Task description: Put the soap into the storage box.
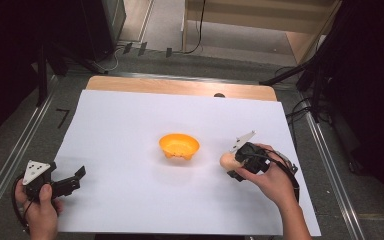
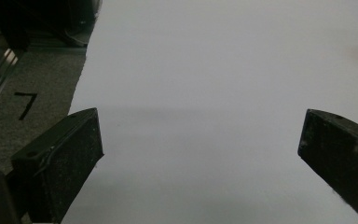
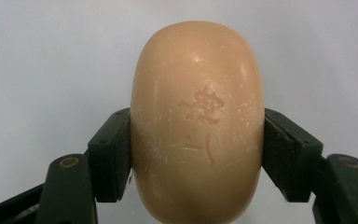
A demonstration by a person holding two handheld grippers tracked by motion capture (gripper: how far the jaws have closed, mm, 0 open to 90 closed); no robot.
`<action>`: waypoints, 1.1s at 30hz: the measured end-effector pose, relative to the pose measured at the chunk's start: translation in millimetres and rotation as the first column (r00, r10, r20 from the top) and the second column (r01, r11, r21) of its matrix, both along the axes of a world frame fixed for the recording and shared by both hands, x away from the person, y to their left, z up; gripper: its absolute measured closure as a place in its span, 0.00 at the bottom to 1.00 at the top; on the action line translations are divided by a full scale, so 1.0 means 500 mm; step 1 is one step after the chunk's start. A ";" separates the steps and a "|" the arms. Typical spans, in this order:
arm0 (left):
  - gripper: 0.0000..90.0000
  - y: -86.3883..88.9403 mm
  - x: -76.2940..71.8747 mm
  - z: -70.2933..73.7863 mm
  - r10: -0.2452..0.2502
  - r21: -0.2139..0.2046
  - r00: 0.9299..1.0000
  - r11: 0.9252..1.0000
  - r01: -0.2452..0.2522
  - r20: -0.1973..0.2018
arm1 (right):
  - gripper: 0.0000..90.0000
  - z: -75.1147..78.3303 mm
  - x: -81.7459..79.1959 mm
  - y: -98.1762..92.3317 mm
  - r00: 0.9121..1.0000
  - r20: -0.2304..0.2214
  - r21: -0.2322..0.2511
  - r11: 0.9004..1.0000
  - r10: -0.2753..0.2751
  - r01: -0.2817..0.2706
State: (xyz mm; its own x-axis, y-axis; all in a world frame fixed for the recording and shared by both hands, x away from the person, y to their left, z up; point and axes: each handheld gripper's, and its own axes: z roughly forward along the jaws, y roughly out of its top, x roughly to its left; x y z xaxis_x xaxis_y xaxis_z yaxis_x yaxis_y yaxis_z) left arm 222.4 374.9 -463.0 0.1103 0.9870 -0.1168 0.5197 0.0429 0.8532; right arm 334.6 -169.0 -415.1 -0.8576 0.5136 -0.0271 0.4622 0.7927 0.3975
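Right gripper [image 3: 196, 154] jaws clamp a smooth oval soap [image 3: 198, 121] near the white sheet's [image 1: 130, 130] right edge; left gripper [image 1: 67, 182] jaws apart, near-left; glossy orange bowl [image 1: 179, 145] mid-sheet, open room around.

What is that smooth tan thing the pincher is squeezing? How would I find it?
Look at the white sheet covering the table, then go right of the orange bowl. The soap sits clamped in the right gripper. It is a tan oval bar with a stamped mark on its face.
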 end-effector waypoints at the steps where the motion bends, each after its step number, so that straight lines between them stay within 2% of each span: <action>1: 0.00 0.000 0.000 0.000 -0.001 0.003 1.000 1.000 0.001 0.000 | 0.37 0.005 0.004 0.006 1.000 0.006 -0.002 1.000 0.014 -0.014; 7: 0.00 0.000 -0.001 0.000 -0.001 0.004 1.000 1.000 0.001 0.002 | 0.37 0.033 0.021 0.043 0.997 0.034 -0.003 0.998 0.063 -0.063; 17: 0.00 0.000 -0.001 0.000 -0.001 0.004 1.000 1.000 0.001 0.002 | 0.37 0.074 0.051 0.092 0.991 0.054 -0.003 0.992 0.125 -0.125; 21: 0.00 0.000 -0.001 0.000 -0.002 0.003 1.000 1.000 0.002 0.003 | 0.37 0.083 0.060 0.106 0.988 0.061 -0.010 0.990 0.140 -0.140; 29: 0.00 0.000 -0.001 0.000 -0.002 0.003 1.000 1.000 0.002 0.001 | 0.37 0.094 0.073 0.132 0.982 0.065 0.008 0.984 0.177 -0.178; 33: 0.00 0.001 -0.001 0.000 -0.001 -0.002 1.000 1.000 0.001 0.001 | 0.37 0.095 0.077 0.151 0.975 0.081 -0.001 0.978 0.208 -0.208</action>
